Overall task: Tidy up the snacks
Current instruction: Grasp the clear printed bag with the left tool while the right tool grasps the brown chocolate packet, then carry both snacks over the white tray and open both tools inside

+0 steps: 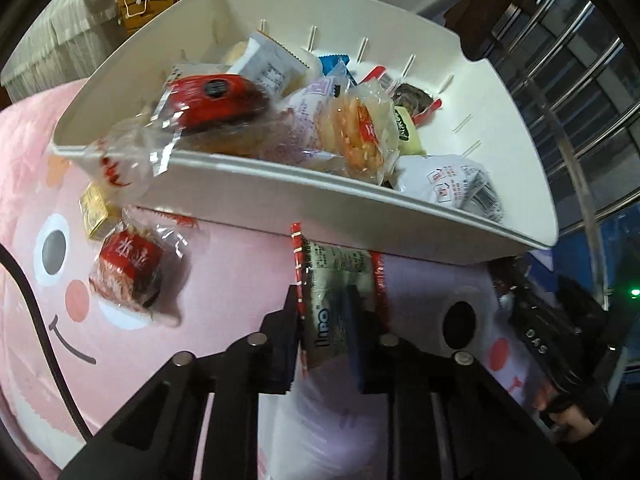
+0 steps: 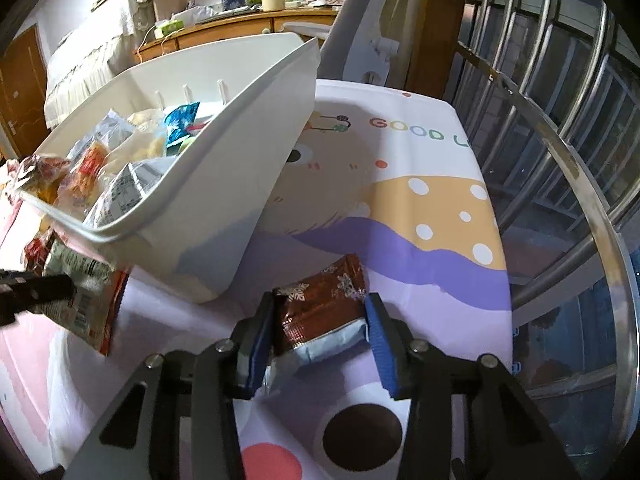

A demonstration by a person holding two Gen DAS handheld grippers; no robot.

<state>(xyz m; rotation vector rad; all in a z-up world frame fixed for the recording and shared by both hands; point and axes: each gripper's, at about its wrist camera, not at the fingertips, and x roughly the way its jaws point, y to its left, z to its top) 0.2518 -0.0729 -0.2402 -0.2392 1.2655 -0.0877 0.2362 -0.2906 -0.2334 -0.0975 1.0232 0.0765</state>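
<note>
A white plastic bin (image 1: 256, 196) holds several wrapped snacks and stands on a cartoon-printed tablecloth (image 1: 120, 360); it also shows in the right wrist view (image 2: 224, 208). My left gripper (image 1: 326, 308) is shut on a grey-green Lipo snack packet with red edges (image 1: 332, 304), held just below the bin's near rim; the same packet shows in the right wrist view (image 2: 80, 296). My right gripper (image 2: 320, 316) is shut on a brown snowflake-printed snack packet (image 2: 320, 304), just right of the bin above the cloth.
A red-wrapped rice cracker (image 1: 128, 268) and a small gold packet (image 1: 94, 210) lie on the cloth left of the bin. A metal window railing (image 2: 560, 160) runs along the right. A wooden dresser (image 2: 240, 28) stands behind.
</note>
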